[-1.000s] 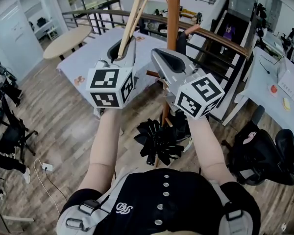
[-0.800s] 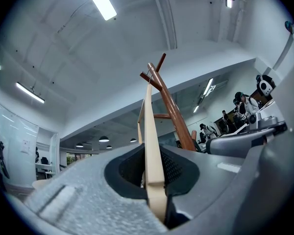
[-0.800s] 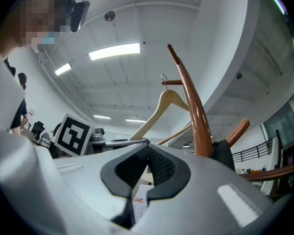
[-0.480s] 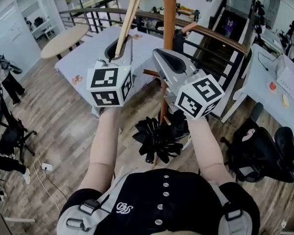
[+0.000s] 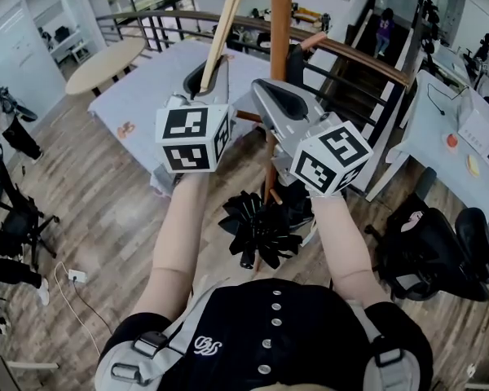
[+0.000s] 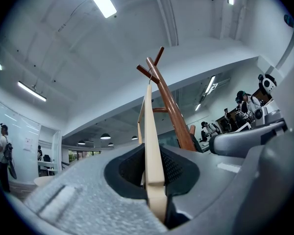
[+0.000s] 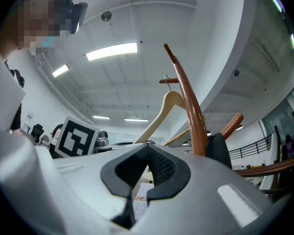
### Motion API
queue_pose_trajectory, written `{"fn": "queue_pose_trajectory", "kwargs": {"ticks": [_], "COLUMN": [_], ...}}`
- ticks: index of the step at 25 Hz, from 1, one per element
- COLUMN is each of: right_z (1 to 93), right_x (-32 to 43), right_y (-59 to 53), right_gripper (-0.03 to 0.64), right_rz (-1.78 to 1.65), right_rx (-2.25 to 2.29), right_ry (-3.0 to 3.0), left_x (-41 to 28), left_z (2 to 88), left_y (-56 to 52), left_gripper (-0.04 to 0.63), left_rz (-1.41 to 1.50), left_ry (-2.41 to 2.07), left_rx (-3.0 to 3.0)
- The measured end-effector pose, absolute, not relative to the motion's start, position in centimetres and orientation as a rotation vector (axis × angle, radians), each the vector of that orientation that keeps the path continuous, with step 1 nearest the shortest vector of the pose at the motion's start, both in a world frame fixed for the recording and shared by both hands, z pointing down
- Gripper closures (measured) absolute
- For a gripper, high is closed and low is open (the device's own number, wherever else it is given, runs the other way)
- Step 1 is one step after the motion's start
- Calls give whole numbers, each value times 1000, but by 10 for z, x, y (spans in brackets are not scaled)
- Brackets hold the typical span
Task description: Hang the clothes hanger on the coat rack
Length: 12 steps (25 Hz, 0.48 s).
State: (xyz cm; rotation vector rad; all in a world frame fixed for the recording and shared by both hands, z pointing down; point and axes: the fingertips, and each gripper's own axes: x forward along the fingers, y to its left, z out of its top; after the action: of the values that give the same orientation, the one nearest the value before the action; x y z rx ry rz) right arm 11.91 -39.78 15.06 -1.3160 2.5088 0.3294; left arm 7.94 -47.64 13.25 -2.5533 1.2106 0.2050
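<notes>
A pale wooden clothes hanger [image 5: 222, 24] rises from my left gripper [image 5: 213, 73], which is shut on its lower arm. In the left gripper view the hanger [image 6: 152, 131] runs up between the pads of the left gripper [image 6: 152, 155]. Its thin hook reaches a short peg near the top of the brown coat rack [image 6: 169, 104]; I cannot tell whether it rests there. The rack's pole [image 5: 281, 23] stands just right of the hanger. My right gripper [image 5: 270, 96] is beside the pole, shut with nothing in it. In the right gripper view the right gripper [image 7: 148, 155] points at the hanger [image 7: 162, 110] and the rack [image 7: 190, 102].
A black spiky bundle [image 5: 261, 230] lies at the rack's foot. A dark item [image 7: 218, 151] hangs on the pole. A light table [image 5: 147, 88] and a railing [image 5: 350, 55] lie behind, a desk [image 5: 444, 137] and a black chair [image 5: 440, 259] at the right.
Both grippers and the hanger stay about where they were. Only people in the background have moved.
</notes>
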Motion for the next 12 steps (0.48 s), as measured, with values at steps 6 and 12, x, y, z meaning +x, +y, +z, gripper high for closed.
{"fn": "queue_pose_trajectory", "kwargs": {"ticks": [6, 12], "right_z": [156, 162], "right_x": [124, 124], "right_y": [-396, -395], "right_gripper": [617, 617], "right_rz": [320, 296], "right_rx": [-1333, -1343], "right_ry": [2513, 2520], "left_x": [84, 89], "left_z": [139, 141], "left_y": [-477, -470], "left_gripper": [557, 540], "left_rz": [196, 239], "left_ry": [1213, 1225], "left_rx": [-2571, -2557]}}
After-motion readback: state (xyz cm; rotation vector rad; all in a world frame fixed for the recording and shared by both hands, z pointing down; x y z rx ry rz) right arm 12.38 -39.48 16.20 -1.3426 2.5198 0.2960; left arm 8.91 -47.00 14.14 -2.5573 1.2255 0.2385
